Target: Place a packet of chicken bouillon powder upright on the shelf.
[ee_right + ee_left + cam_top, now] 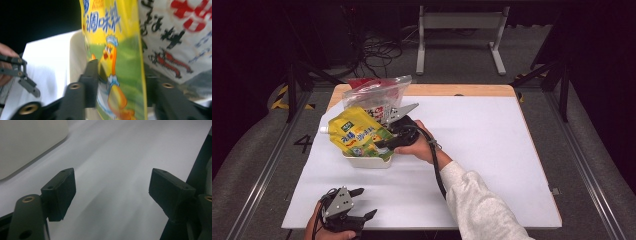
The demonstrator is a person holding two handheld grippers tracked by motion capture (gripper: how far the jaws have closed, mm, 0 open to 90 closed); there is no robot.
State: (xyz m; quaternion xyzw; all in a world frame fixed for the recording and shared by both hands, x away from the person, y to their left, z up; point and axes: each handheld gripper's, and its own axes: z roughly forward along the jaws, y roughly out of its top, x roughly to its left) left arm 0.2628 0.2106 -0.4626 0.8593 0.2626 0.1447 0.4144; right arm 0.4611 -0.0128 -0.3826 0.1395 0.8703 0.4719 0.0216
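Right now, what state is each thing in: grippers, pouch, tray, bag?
Left gripper: open, holding nothing, low over the table.
Right gripper: jaws apart around the yellow pouch, not pressing.
Yellow pouch: lying tilted across the white tray.
Clear bag: behind the pouch; seal can't be told.

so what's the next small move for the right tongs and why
Probably back the right tongs off the yellow pouch. The jaws stand apart with the pouch between them, one pad seemingly not pressing, and the pouch already lies across the white tray.
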